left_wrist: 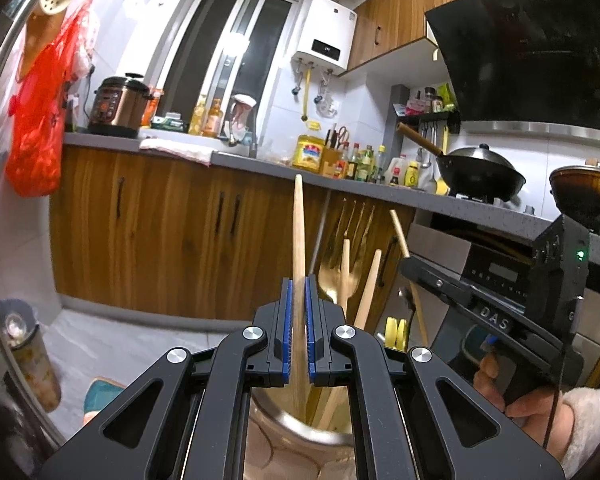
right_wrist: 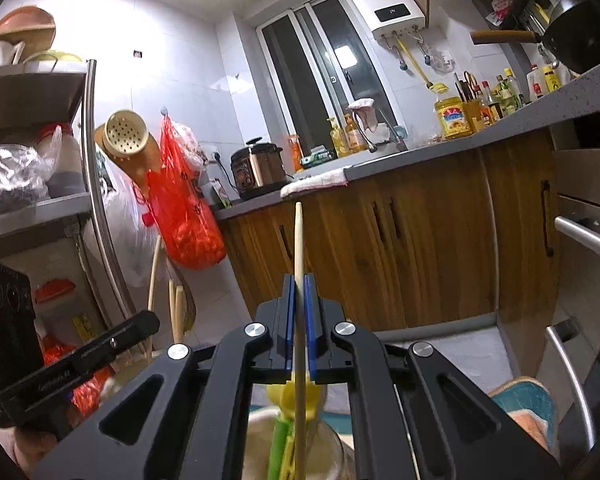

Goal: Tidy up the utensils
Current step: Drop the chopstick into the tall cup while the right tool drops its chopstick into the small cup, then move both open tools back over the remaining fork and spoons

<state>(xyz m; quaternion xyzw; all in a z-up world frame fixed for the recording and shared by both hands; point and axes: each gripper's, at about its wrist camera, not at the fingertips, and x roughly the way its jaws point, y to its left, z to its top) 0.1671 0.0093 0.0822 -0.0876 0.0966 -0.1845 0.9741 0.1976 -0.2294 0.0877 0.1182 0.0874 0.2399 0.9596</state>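
At frame centre, the left tongs [left_wrist: 299, 296] pinch a thick pale wooden stick [left_wrist: 298, 232] above a steel pot [left_wrist: 296, 432]. The right tongs [right_wrist: 299, 296] clamp a thin bamboo chopstick [right_wrist: 299, 240] over a glass jar [right_wrist: 332, 448].

Grey countertop [left_wrist: 260, 162], pressure cooker [left_wrist: 118, 106], oil jug [left_wrist: 309, 153], wok [left_wrist: 480, 174]

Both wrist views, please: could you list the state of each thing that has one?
Left claw: shut on thick wooden stick.
Right claw: shut on thin wooden chopstick.
Steel utensil pot: holds upright utensils.
Black wok: lidded.
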